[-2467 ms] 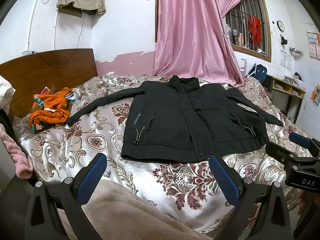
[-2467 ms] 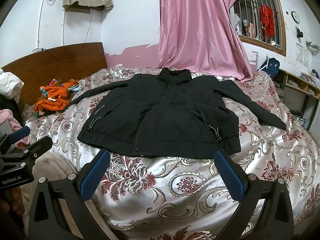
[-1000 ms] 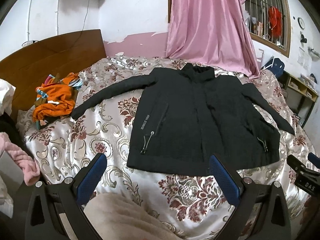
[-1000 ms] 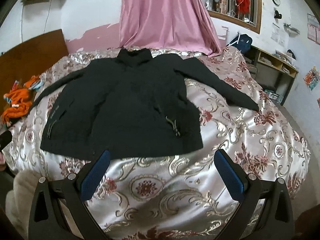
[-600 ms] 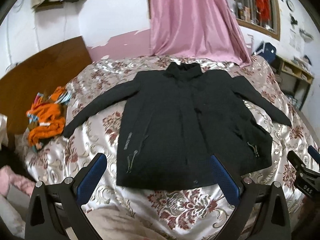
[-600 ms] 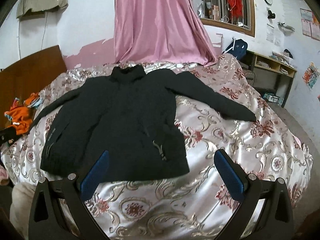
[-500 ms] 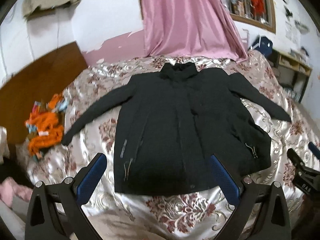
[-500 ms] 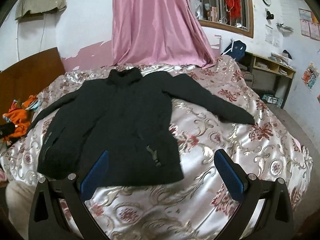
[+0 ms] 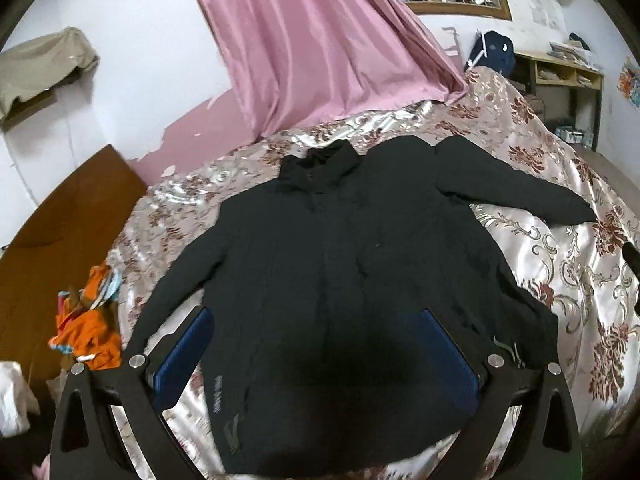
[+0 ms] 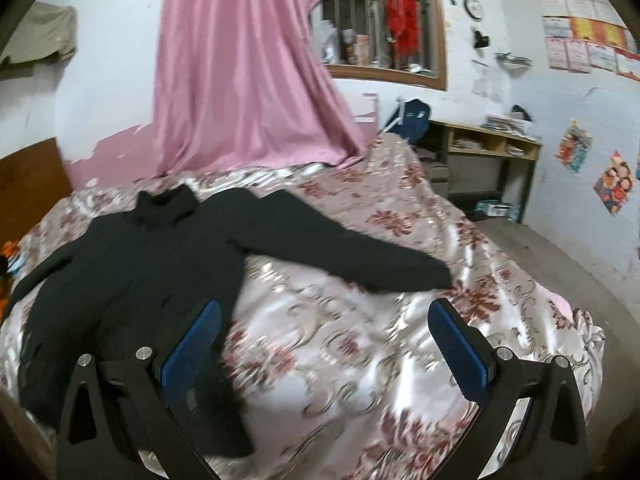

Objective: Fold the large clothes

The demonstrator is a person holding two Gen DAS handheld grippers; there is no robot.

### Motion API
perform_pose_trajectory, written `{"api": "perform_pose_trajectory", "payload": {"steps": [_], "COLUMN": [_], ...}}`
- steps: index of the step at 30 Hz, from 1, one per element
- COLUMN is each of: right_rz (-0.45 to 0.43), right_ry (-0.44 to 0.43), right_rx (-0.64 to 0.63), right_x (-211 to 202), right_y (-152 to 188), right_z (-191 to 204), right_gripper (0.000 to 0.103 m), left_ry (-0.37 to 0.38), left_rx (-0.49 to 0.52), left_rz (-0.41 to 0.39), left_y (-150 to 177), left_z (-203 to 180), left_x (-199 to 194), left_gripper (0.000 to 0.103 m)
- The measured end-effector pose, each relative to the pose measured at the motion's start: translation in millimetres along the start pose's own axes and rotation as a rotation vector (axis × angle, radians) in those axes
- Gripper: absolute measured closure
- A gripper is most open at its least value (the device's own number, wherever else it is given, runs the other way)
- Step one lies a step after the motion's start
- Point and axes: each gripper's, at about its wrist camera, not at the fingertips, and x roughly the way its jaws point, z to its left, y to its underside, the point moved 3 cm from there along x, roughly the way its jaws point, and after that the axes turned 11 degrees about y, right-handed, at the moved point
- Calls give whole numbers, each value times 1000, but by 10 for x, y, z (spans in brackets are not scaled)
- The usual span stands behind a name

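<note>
A large black jacket (image 9: 340, 264) lies flat and face up on the floral satin bedspread (image 9: 580, 280), collar toward the wall, both sleeves spread out. My left gripper (image 9: 316, 354) hovers open above the jacket's lower front, its blue pads wide apart with nothing between them. In the right wrist view the jacket (image 10: 132, 264) fills the left side and its right sleeve (image 10: 360, 256) stretches toward the bed's right edge. My right gripper (image 10: 324, 344) is open above the bedspread (image 10: 360, 360), just short of the sleeve's cuff (image 10: 436, 274).
An orange garment pile (image 9: 86, 328) lies by the wooden headboard (image 9: 60, 216) on the left. A pink curtain (image 9: 320, 40) hangs behind the bed. A wooden shelf unit (image 10: 488, 164) and a blue backpack (image 10: 412, 116) stand beyond the bed's right side.
Both grippers moved forward over the bed. The left one now hangs above the jacket's body. The right one swung rightward toward the right sleeve. Both stayed open.
</note>
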Motion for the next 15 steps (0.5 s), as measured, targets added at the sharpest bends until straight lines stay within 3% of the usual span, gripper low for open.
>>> {"api": "perform_pose_trajectory", "payload": {"steps": [10, 15], "right_rz": [-62, 88], "right_ry": [-27, -40], "right_rx": [78, 15], "right_x": [786, 1453], "right_y": [-59, -53], "right_z": [119, 328], "right_gripper": [1, 1], "left_ry": [73, 101], "left_rx": [17, 9], "left_rz": [49, 79], "left_y": [-384, -477], "left_z": [-105, -84], "left_x": [1136, 1658], "left_gripper": [0, 0]}}
